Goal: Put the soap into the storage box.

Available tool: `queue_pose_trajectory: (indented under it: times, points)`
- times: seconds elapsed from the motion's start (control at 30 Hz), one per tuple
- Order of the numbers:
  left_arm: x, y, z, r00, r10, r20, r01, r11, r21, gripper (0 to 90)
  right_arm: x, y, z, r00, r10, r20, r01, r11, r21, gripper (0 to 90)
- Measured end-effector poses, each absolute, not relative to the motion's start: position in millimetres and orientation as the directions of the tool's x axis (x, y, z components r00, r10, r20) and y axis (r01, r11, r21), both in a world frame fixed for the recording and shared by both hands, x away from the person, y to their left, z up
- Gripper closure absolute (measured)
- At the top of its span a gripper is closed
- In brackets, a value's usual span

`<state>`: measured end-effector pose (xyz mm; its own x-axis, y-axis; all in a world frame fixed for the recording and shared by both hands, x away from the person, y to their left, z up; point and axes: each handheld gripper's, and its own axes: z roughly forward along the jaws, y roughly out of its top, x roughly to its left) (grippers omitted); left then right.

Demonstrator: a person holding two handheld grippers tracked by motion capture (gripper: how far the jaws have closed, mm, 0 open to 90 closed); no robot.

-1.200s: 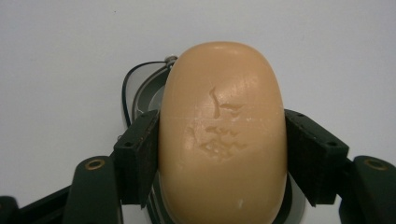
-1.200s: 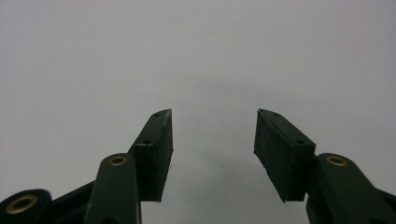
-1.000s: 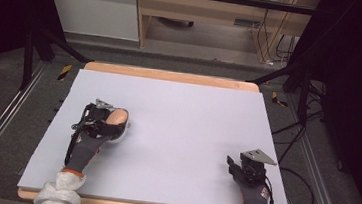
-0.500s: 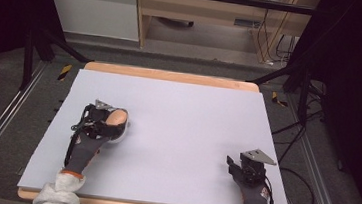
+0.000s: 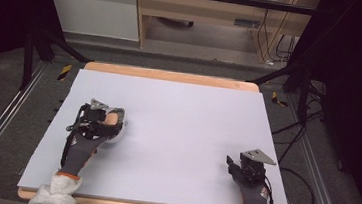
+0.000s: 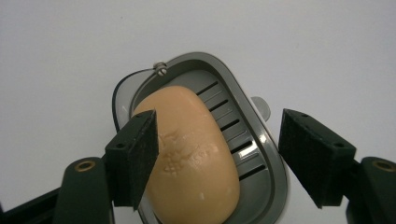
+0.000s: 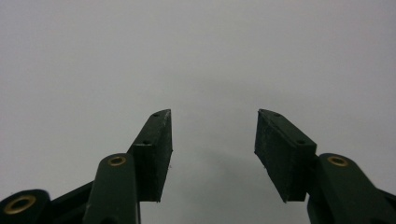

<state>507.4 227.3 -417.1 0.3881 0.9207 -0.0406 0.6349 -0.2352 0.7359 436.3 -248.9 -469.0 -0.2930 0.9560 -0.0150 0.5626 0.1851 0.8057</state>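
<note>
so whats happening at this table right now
A person holds a two-jaw tool in each hand at a pale table. The left tool hangs over a bar of soap lying in a grey slotted soap dish, its jaws spread wide on either side of the bar; one pad looks close to or against the soap, the other is clear of it. The right tool sits open over bare table near the front right corner.

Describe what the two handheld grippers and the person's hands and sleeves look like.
Both the left gripper and the right gripper are black, with two flat jaws faced in dark rectangular pads and brass-coloured rivets at the joints. In the high view each carries a grey three-cornered plate on top, and a black cable trails from each. The person wears dark grey gloves, with an orange band at the left cuff, and white fuzzy sleeves.
</note>
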Motion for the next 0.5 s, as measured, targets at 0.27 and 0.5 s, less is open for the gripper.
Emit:
queue_pose_trajectory:
  times: [0.27, 0.5]
  points:
    - [496.1, 231.6, -409.6, 0.409, 0.911, -0.043, 0.599, -0.233, 0.766, 27.1, 436.3, -248.7, -468.7, -0.288, 0.957, -0.012, 0.559, 0.179, 0.809, 45.0]
    - [482.6, 238.8, -404.4, 0.423, 0.905, -0.042, 0.557, -0.223, 0.800, 26.1, 436.1, -251.0, -468.1, -0.282, 0.959, -0.015, 0.550, 0.174, 0.817, 42.6]
